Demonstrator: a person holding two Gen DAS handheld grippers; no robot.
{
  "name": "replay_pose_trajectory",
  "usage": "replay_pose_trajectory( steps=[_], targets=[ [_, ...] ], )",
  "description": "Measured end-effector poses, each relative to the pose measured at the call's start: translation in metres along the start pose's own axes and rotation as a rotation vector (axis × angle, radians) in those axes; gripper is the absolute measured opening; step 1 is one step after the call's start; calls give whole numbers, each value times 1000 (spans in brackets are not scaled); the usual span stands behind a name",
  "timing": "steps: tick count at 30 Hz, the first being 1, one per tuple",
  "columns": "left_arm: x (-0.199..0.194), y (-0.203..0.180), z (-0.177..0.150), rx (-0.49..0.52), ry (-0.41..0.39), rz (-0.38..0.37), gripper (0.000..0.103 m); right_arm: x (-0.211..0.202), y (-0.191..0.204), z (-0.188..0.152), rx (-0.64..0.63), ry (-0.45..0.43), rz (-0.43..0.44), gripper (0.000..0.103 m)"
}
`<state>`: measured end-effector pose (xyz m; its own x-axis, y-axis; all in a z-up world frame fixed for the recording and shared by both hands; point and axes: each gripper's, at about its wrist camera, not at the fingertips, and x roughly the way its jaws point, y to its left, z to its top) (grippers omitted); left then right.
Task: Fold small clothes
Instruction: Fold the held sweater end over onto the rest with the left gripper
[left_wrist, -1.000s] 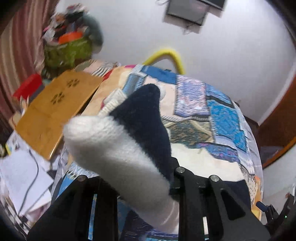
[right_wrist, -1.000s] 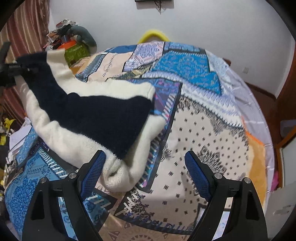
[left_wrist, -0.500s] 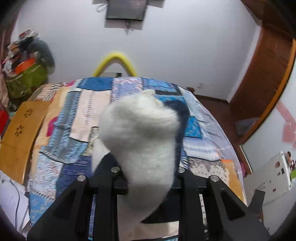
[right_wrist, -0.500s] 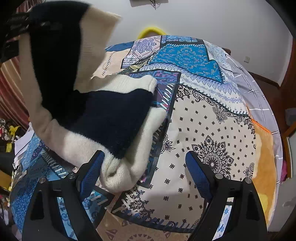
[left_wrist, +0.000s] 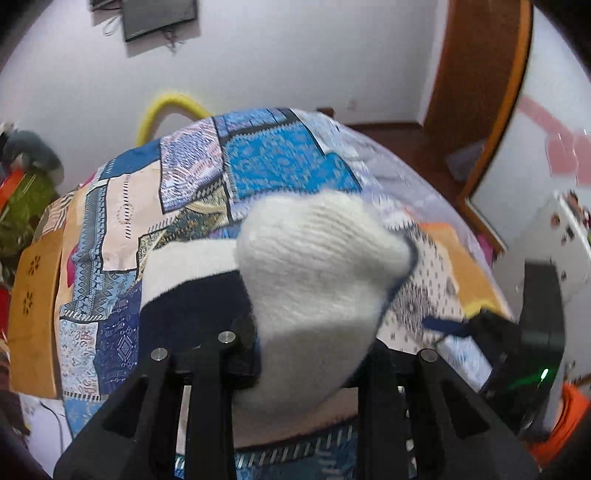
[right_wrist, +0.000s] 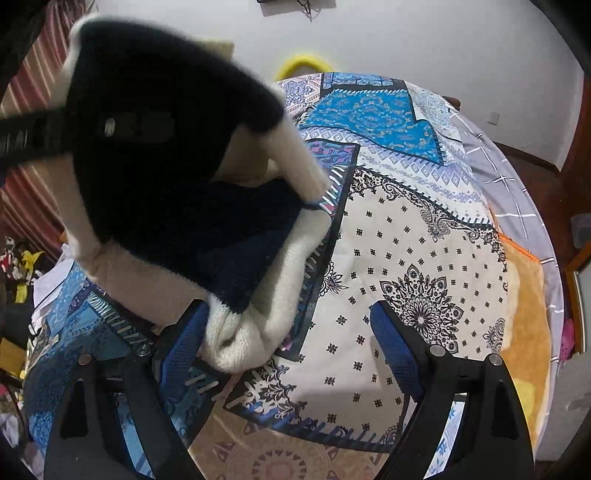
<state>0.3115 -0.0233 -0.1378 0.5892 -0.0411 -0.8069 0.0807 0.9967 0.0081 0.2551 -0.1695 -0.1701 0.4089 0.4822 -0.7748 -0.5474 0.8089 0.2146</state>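
Left wrist view: the left gripper (left_wrist: 303, 354) pinches a lifted fold of the white-and-navy knitted garment (left_wrist: 314, 277), which bulges up between its black arms.
Right wrist view: the right gripper (right_wrist: 288, 332) stands spread wide, nothing pinched; its left blue pad (right_wrist: 184, 339) is just beside the garment's rolled white edge.
Garment: partly on the patchwork bedspread (right_wrist: 424, 258), its upper part held raised at the left.
Bedspread: blue, cream and orange patches.
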Motion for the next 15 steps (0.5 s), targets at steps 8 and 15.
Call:
replay_pose_trajectory(
  steps=[8, 15],
  targets=[
    [-25, -6, -7, 58, -4, -23, 61, -21, 1, -6, 0, -27, -18, 87],
    [-52, 8, -15, 18, -31, -34, 71, -46, 4, -3, 5, -67, -24, 87]
  ],
)
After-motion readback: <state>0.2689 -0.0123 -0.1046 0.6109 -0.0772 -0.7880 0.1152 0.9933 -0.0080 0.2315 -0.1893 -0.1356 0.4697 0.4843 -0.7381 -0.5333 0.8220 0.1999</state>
